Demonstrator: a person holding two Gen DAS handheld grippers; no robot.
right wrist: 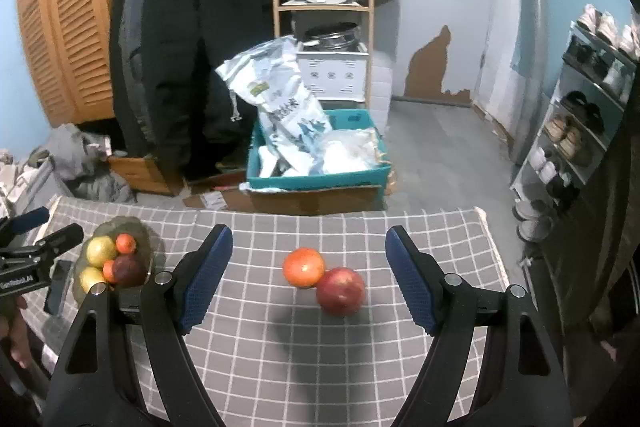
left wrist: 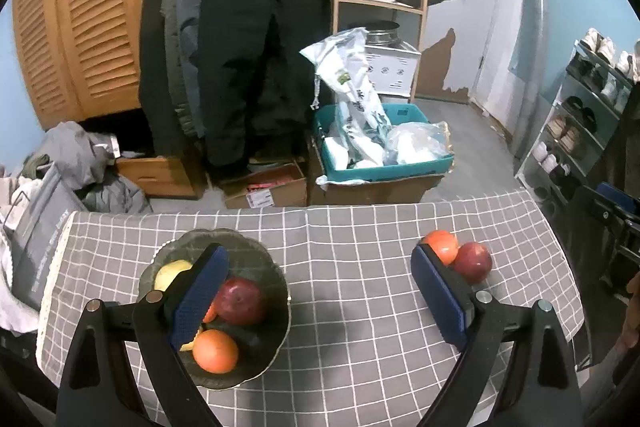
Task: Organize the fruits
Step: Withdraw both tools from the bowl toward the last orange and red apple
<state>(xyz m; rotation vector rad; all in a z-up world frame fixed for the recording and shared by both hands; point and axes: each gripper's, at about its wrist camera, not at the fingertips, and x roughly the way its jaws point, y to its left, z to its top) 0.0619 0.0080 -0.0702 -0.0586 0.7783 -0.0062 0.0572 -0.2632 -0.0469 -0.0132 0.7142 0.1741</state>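
My right tongs (right wrist: pixel 308 279) gape empty, framing the orange (right wrist: pixel 303 267) and the apple (right wrist: pixel 341 291) touching it mid-frame; left tongs (left wrist: pixel 320 301), also released, sit farther off.

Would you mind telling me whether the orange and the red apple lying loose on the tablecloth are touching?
Touching. The right wrist view shows the orange pressed against the red apple with no cloth visible between them.

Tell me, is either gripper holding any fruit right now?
Nothing is held. Both the left gripper and right gripper have open jaws; the orange and apple lie loose on the table.
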